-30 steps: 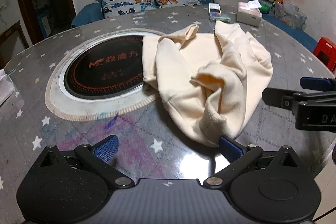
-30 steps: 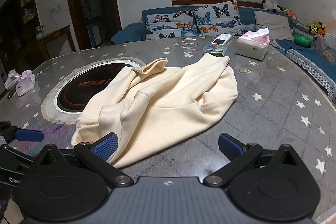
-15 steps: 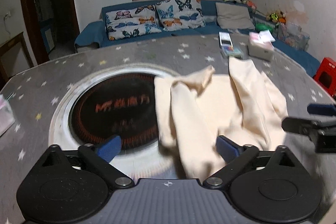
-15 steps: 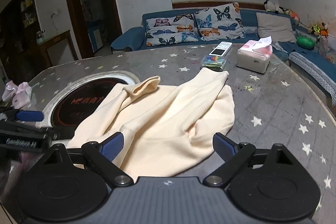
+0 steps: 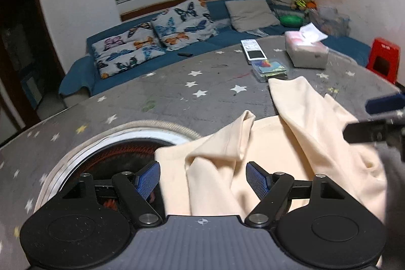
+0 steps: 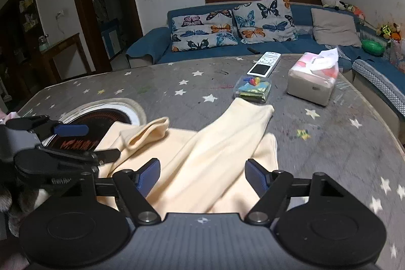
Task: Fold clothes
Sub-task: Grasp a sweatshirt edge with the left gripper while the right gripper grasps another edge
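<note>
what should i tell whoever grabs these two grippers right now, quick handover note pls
Left gripper: open, holding nothing, low over the near-left part of the cream garment.
Right gripper: open, holding nothing, over the garment's near-right part.
Garment: crumpled on the star-print table, its left edge over the round cooktop inset. One sleeve runs out toward the clear plastic box; a cuff is bunched near the inset. Remote and tissue box sit beyond it.
Done: no neat fold shows.
Left: grip the near edge, spread it flat, then fold.
</note>
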The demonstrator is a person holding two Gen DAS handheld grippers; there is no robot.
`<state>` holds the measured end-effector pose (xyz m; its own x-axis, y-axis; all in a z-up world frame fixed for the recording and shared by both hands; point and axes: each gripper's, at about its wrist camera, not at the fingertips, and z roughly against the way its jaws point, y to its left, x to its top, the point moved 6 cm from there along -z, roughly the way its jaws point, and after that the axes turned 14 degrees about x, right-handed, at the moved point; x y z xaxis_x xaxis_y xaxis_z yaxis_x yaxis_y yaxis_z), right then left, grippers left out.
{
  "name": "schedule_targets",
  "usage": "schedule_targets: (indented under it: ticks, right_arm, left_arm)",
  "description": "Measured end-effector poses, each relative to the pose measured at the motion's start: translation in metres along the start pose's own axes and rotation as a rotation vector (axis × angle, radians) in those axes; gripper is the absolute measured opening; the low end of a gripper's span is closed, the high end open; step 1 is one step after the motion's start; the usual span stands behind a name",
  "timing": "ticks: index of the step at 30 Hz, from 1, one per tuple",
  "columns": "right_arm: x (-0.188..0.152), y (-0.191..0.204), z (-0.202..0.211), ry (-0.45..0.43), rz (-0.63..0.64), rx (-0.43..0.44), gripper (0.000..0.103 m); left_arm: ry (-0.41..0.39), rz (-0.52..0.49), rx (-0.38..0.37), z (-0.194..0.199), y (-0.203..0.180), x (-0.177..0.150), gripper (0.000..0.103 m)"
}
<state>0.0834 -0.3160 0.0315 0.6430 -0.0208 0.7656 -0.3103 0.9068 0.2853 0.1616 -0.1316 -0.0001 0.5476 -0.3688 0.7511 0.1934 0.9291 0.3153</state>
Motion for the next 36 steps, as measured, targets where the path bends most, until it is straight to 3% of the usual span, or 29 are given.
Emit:
schedule_targets:
  ticks: [5, 7, 10, 16, 23, 30, 36]
  right_arm:
    - [0.022, -0.014, -0.03, 0.025, 0.011, -0.003, 0.065]
    - [0.028, -0.018, -0.042, 0.034, 0.017, -0.005, 0.061]
    - [0.038, -0.024, -0.064, 0.054, 0.021, -0.011, 0.055]
    - [0.046, -0.034, -0.101, 0.107, 0.028, -0.034, 0.045]
    - [0.043, -0.041, -0.123, 0.15, 0.047, -0.079, 0.036]
    - [0.042, -0.048, -0.12, 0.132, 0.043, -0.108, 0.004]
    - [0.046, -0.05, -0.099, 0.076, 0.038, -0.111, 0.002]
  left_arm:
    - [-0.01, -0.034, -0.026, -0.023, -0.009, 0.007, 0.073]
    - [-0.011, -0.045, -0.045, -0.029, -0.012, 0.009, 0.058]
    - [-0.012, -0.04, -0.07, -0.035, -0.013, 0.011, 0.044]
    - [-0.027, -0.008, -0.11, -0.039, -0.009, 0.013, 0.026]
    - [-0.038, 0.022, -0.144, -0.04, -0.004, 0.012, 0.02]
    - [-0.046, 0.086, -0.129, -0.036, 0.012, 0.014, 0.017]
    - [-0.051, 0.172, -0.084, -0.027, 0.042, 0.014, 0.016]
